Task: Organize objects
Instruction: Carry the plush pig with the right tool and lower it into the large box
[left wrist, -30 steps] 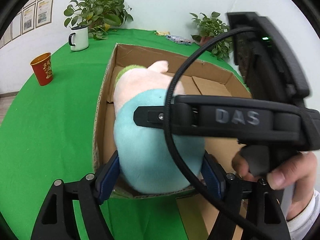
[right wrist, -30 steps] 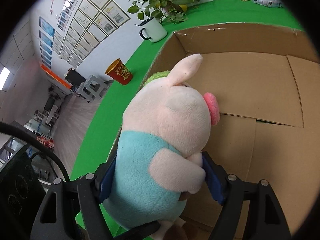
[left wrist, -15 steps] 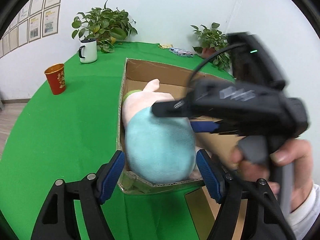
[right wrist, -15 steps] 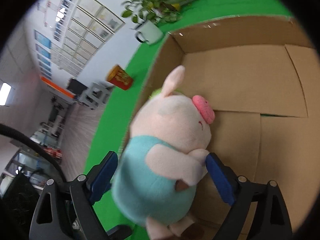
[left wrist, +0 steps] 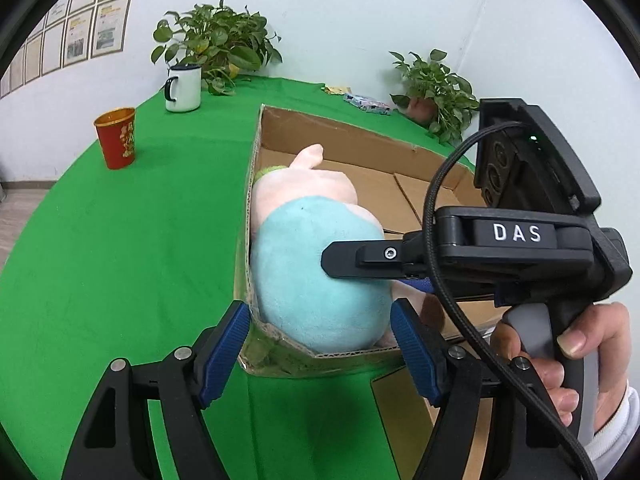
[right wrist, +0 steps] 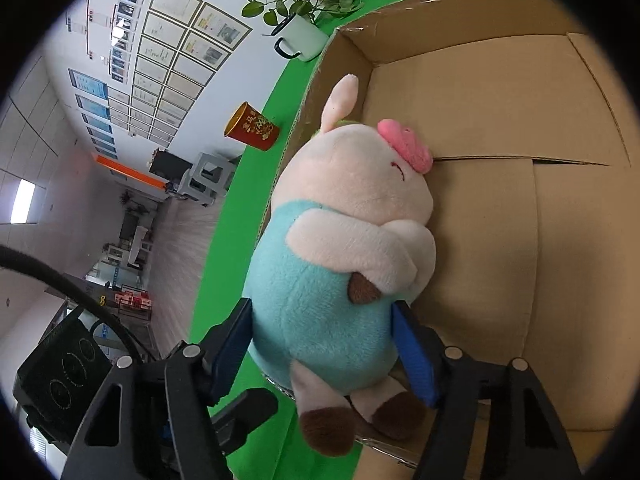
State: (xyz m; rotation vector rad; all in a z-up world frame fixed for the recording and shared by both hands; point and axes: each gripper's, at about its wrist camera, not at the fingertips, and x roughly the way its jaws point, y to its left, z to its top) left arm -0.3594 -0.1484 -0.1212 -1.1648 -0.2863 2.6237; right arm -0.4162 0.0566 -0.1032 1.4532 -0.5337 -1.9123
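A plush pig [left wrist: 312, 264] in a light blue outfit lies inside an open cardboard box [left wrist: 352, 140], against its left wall. It also shows in the right wrist view [right wrist: 344, 248], as does the box [right wrist: 500, 128]. My right gripper [right wrist: 326, 344] is open, its blue pads on either side of the pig's body, inside the box. My left gripper [left wrist: 320, 344] is open and empty, in front of the box's near wall. The right gripper's body [left wrist: 516, 240] reaches over the box from the right.
The box stands on a green table [left wrist: 120, 240]. A red cup [left wrist: 116, 138] and a white mug [left wrist: 183, 88] stand at the far left. Potted plants [left wrist: 218, 48] and small packets [left wrist: 366, 103] are at the back.
Both grippers let go of the pig, which now lies in the box. The left gripper pulled back to the box's near wall. The right gripper's pads now stand beside the pig.
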